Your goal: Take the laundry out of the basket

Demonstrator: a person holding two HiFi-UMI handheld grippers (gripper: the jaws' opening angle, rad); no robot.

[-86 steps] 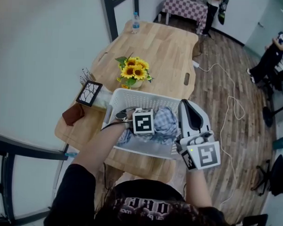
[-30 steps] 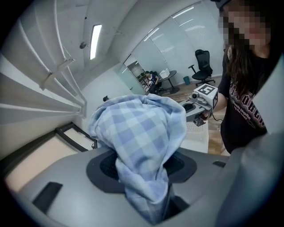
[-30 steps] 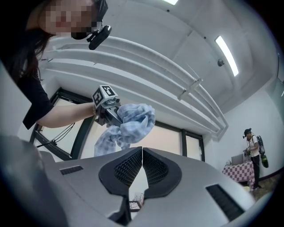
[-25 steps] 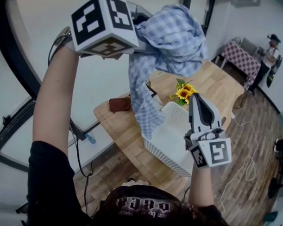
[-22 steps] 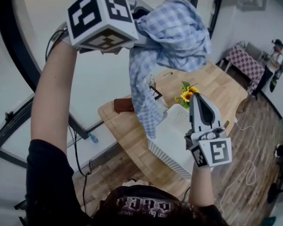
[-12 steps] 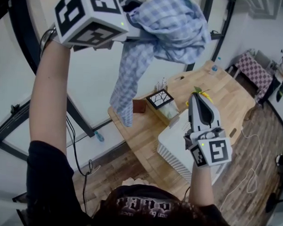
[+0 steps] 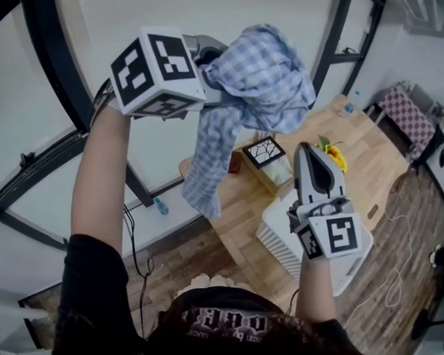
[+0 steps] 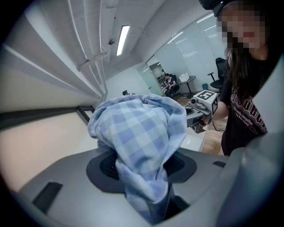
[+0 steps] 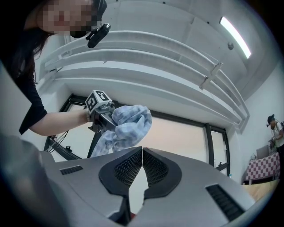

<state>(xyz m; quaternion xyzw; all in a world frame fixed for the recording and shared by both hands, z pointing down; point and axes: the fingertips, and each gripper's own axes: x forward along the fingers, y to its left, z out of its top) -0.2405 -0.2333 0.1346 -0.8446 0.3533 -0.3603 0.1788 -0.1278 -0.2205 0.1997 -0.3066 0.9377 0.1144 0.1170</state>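
My left gripper [image 8: 143,167] is raised high at the upper left, its marker cube [image 7: 156,72] facing me. It is shut on a blue checked cloth [image 7: 260,80], which bunches over the jaws and trails a long end down [image 7: 204,187]. In the left gripper view the cloth [image 8: 137,133] hides both pads. My right gripper [image 7: 315,163] stands upright lower right, shut and holding nothing; its pads meet [image 9: 142,156]. The white laundry basket [image 7: 278,237] sits on the wooden table [image 7: 368,160] behind it, and I cannot see inside it.
On the table stand a sunflower bunch [image 7: 333,154], a box with a black cracked-pattern panel [image 7: 265,153] and a water bottle [image 7: 347,106]. Black window frames [image 7: 59,65] run behind my left arm. A cable [image 7: 389,288] lies on the wood floor to the right.
The left gripper lifted the checked cloth out of the basket and, over the last second, carried it sideways and a little lower. The right gripper stayed shut and shifted slightly.
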